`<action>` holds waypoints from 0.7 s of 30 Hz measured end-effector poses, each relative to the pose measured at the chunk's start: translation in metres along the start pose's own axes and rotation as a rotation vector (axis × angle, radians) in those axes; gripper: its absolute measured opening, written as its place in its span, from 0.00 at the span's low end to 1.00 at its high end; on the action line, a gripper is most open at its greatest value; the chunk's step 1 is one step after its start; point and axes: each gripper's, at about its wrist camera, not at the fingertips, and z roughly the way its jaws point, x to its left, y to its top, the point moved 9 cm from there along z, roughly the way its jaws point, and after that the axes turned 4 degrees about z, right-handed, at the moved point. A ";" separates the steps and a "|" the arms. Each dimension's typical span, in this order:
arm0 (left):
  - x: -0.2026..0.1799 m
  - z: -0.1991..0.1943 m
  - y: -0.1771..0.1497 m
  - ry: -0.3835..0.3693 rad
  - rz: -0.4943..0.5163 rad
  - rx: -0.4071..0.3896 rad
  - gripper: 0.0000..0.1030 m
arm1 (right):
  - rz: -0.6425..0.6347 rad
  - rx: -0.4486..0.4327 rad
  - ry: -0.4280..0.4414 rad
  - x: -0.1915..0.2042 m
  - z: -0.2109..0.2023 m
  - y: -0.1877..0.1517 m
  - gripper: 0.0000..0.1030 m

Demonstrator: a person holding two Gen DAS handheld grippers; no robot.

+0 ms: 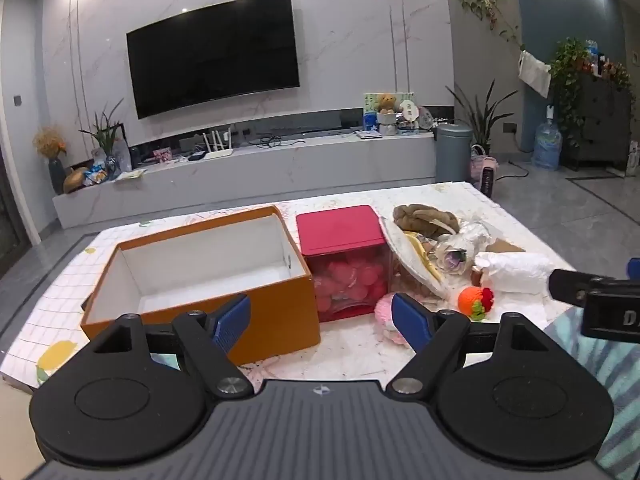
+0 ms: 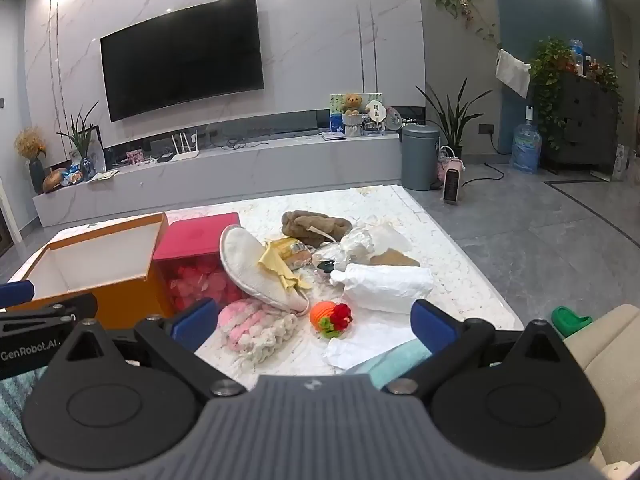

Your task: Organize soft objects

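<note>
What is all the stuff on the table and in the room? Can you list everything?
Orange box: 1, orange, white inside, open, table's left.
Red box: 1, red lid, clear walls, beside the orange box.
Slipper: 1, cream, leaning on the red box.
Yarn: 1, pink and white, front.
Knit toy: 1, orange with red, front.
White bundle: 1, white, right.
Brown plush: 1, brown, back.
TV: 1, black, wall.
Bin: 1, grey, floor.
Left gripper: open.
Right gripper: open.

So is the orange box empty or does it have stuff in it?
Empty, as far as shown: the open orange box has bare white inside walls and floor; its near bottom edge is hidden.
</note>
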 end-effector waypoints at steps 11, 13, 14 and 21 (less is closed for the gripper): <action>0.001 -0.005 -0.007 -0.024 0.029 0.006 0.88 | -0.021 -0.009 0.025 0.014 0.000 -0.007 0.98; 0.002 -0.006 -0.008 -0.017 0.043 -0.002 0.86 | -0.030 0.002 0.029 0.018 -0.003 -0.006 0.98; 0.001 -0.004 -0.008 -0.020 0.054 0.001 0.84 | -0.031 0.002 0.033 0.019 -0.004 -0.006 0.98; 0.001 -0.001 -0.012 -0.026 0.050 0.018 0.72 | -0.039 0.011 0.039 0.022 -0.003 -0.007 0.98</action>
